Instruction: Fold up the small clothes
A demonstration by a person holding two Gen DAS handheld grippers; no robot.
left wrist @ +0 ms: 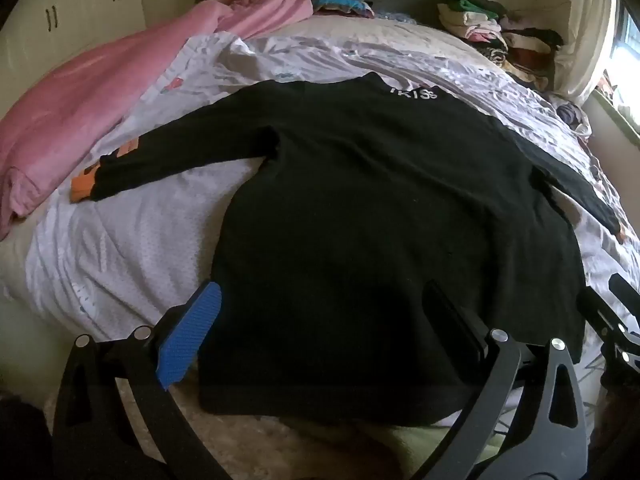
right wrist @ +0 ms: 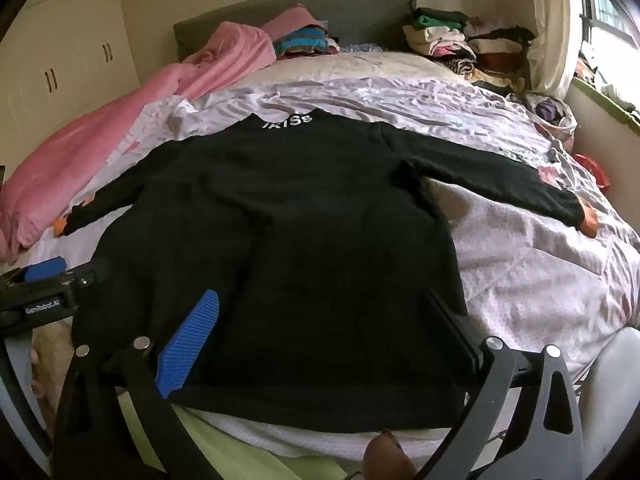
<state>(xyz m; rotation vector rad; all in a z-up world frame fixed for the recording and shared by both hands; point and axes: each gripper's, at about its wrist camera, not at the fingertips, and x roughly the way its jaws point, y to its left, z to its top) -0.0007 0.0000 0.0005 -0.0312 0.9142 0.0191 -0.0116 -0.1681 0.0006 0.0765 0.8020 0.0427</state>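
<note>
A black long-sleeved shirt (left wrist: pixel 380 200) (right wrist: pixel 280 220) lies flat on the bed with both sleeves spread and white lettering at its collar. Its cuffs are orange. My left gripper (left wrist: pixel 320 320) is open over the shirt's lower left part, and the blue pad (left wrist: pixel 192 336) sits at the hem's left corner. My right gripper (right wrist: pixel 320 332) is open over the lower right part, with nothing pinched between its fingers. In the right wrist view the left gripper (right wrist: pixel 60 276) shows at the left edge. Part of the right gripper (left wrist: pixel 616 320) shows at the right edge of the left wrist view.
A pale crumpled sheet (left wrist: pixel 120 248) (right wrist: pixel 520 280) covers the bed. A pink blanket (left wrist: pixel 80 112) (right wrist: pixel 80 152) lies along the left side. Piles of clothes (left wrist: pixel 480 24) (right wrist: pixel 448 36) sit by the headboard. A wardrobe (right wrist: pixel 60 60) stands left, a window (right wrist: pixel 608 4) right.
</note>
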